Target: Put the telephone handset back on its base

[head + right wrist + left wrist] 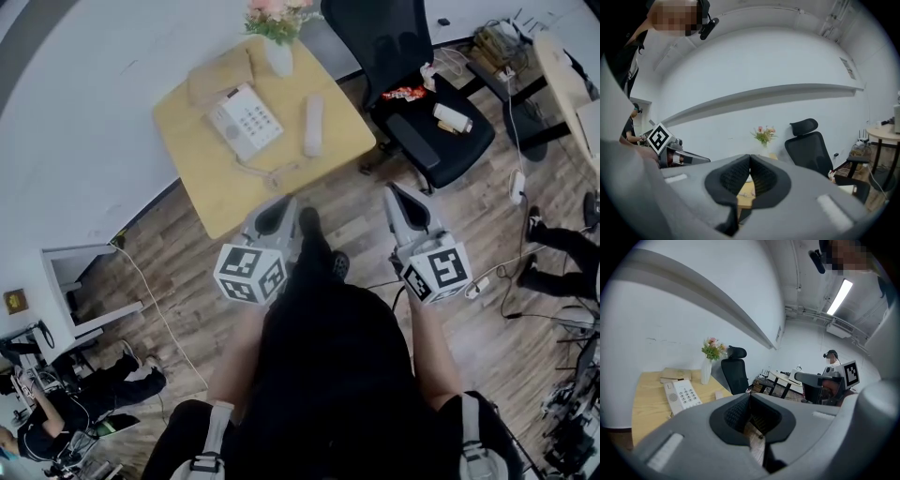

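Observation:
The white telephone base point(244, 120) with its keypad sits on a small yellow table point(216, 202). The white handset point(313, 125) lies flat on the table to the right of the base, and its cord point(272, 173) loops near the front edge. Both grippers hang over the wooden floor, short of the table. My left gripper point(289, 202) is shut and empty, and so is my right gripper point(391, 190). In the left gripper view the base point(682, 396) lies beyond the shut left gripper point(749, 394). The right gripper point(750, 156) points towards the table.
A vase of flowers point(278, 47) and a tan book point(220, 75) stand at the table's back. A black office chair point(427, 112) holding a bottle and a packet is to the right. Cables and a person's legs point(562, 248) lie further right, and a white cabinet point(75, 281) is at the left.

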A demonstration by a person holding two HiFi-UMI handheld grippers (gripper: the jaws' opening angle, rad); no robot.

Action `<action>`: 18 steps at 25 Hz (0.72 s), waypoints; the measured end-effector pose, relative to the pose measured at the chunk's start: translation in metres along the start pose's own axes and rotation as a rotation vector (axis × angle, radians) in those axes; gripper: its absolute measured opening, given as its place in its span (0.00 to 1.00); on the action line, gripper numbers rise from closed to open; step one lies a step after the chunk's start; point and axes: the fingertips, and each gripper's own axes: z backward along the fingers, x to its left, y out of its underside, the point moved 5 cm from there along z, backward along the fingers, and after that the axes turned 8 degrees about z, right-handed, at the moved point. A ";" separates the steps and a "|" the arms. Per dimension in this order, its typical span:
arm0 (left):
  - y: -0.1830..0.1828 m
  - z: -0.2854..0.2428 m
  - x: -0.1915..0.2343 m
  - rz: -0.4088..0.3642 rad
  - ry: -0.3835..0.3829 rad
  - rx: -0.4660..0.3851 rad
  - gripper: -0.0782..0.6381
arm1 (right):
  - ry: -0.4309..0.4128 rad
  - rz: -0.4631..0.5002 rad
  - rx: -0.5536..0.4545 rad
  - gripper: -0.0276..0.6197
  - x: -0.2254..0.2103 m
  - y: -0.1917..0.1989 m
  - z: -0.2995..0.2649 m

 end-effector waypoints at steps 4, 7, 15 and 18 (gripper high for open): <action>-0.017 -0.025 0.015 0.009 0.020 0.003 0.13 | 0.003 0.011 0.017 0.05 -0.012 -0.007 -0.027; -0.031 -0.045 0.030 0.010 0.028 0.001 0.13 | 0.001 0.020 0.029 0.05 -0.021 -0.012 -0.052; -0.065 -0.089 0.073 -0.008 0.038 0.002 0.13 | -0.005 0.062 0.062 0.05 -0.036 -0.025 -0.112; -0.073 -0.099 0.083 -0.010 0.046 0.008 0.13 | 0.004 0.073 0.074 0.05 -0.039 -0.028 -0.126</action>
